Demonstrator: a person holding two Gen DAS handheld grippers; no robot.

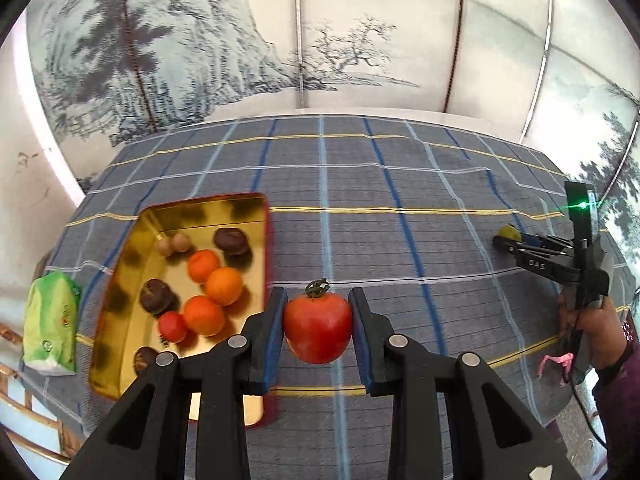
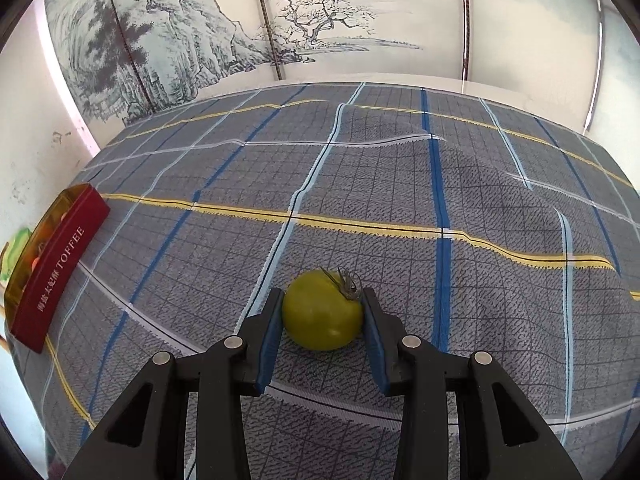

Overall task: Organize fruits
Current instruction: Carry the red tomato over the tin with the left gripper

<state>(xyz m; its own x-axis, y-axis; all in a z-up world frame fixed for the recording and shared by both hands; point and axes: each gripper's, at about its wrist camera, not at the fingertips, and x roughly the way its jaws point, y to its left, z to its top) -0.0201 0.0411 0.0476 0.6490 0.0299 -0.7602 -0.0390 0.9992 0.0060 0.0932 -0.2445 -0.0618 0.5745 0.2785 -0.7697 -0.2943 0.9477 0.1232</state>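
So the left gripper (image 1: 318, 326) has its fingers clenched on a red tomato (image 1: 318, 328), held up over the plaid cloth (image 1: 360, 200) on the surface, just right of the gold tin (image 1: 120, 280). The tin already has three oranges (image 1: 218, 286), a small red tomato (image 1: 172, 326) and some dark brown fruits in it. Over on the right, the right gripper (image 2: 322, 316) has its fingers grasping a green tomato (image 2: 320, 312), which sits down on the cloth. A green packet (image 1: 50, 324) lies left of the tin.
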